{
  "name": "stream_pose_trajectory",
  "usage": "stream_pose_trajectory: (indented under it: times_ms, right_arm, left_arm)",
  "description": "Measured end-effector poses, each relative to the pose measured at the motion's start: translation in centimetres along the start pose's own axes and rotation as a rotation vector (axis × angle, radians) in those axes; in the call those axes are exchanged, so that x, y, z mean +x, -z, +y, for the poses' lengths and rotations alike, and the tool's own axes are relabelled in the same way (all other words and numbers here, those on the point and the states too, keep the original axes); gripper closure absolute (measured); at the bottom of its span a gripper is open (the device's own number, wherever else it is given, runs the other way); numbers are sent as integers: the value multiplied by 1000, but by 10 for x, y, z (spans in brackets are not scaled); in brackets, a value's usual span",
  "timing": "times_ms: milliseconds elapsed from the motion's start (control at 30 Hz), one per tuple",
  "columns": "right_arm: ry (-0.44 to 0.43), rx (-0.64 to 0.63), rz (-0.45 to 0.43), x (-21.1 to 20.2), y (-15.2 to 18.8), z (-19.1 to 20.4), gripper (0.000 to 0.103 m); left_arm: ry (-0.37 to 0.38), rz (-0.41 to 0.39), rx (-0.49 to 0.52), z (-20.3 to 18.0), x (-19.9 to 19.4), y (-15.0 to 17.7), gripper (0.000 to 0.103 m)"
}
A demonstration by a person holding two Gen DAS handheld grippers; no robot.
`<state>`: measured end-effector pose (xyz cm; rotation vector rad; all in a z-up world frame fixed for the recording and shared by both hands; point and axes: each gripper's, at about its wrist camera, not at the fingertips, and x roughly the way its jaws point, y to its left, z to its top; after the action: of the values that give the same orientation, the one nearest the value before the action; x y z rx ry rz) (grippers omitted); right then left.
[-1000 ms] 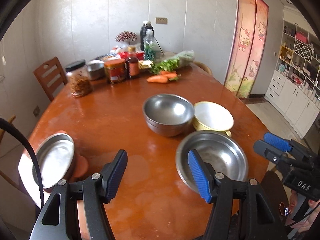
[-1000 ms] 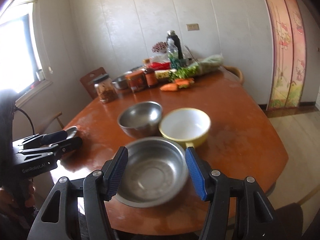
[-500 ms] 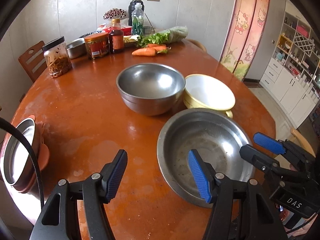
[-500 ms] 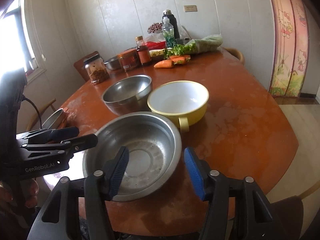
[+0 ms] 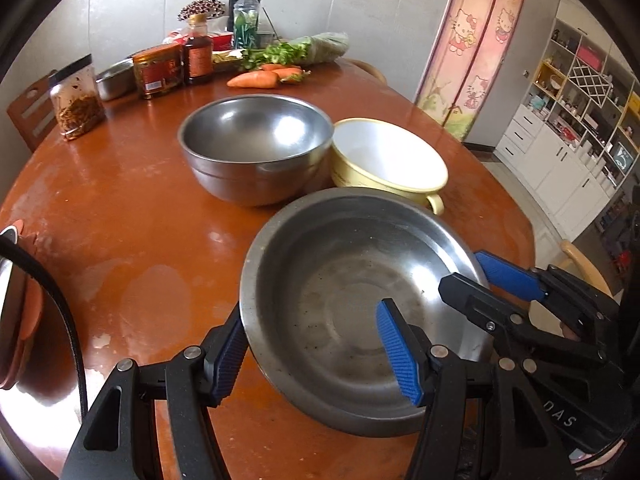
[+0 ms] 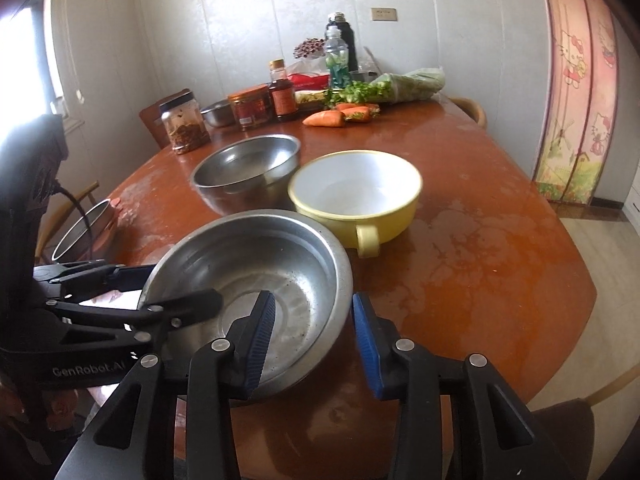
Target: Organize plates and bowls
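Both tongs are seen spread apart, each straddling a rim of the wide steel basin [image 5: 352, 304] at the near edge of the round wooden table [image 5: 120, 216]. On the left gripper [image 5: 316, 356], one blue pad sits outside the basin's left rim and the other over its inside; contact cannot be confirmed. On the right gripper [image 6: 314, 340], the left pad is placed inside the basin and the right pad outside its right rim. Mouth upward, the round basin is shown with no long axis. Just beyond it, a deeper steel bowl [image 5: 256, 148] and a yellow bowl [image 6: 356, 196] are set side by side, both upright, the yellow bowl's handle [image 6: 368, 240] turned toward the camera. Farther back, carrots [image 5: 260, 78], greens and jars [image 5: 78, 98] are lined along the far edge.
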<state>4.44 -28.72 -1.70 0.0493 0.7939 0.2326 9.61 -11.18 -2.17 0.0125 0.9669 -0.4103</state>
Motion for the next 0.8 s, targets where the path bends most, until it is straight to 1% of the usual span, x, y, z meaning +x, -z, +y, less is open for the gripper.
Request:
stream_pose_trajectory:
  times_ms: [67, 167, 267, 367, 500, 633, 800]
  right_arm:
    - [7, -7, 1, 1, 0, 3, 62]
    - [-10, -5, 10, 2, -1, 9, 62]
    - [-20, -25, 6, 1, -3, 22, 62]
    - [-38, -43, -8, -1, -6, 35, 62]
    - [-65, -72, -12, -2, -7, 55, 62]
    - [-81, -89, 4, 2, -5, 68, 62]
    - [-83, -106, 16, 5, -2, 79, 62]
  left_arm:
    - [8, -2, -15, 6, -2, 2, 40]
    - [8, -8, -29, 14, -6, 4, 40]
    - [-20, -20, -38, 22, -14, 6, 40]
    - [-54, -49, -44, 30, -29, 10, 40]
    - [-79, -70, -58, 41, -44, 18, 40]
    - [-91, -77, -69, 51, -49, 22, 40]
    - [-93, -65, -89, 60, -46, 26, 40]
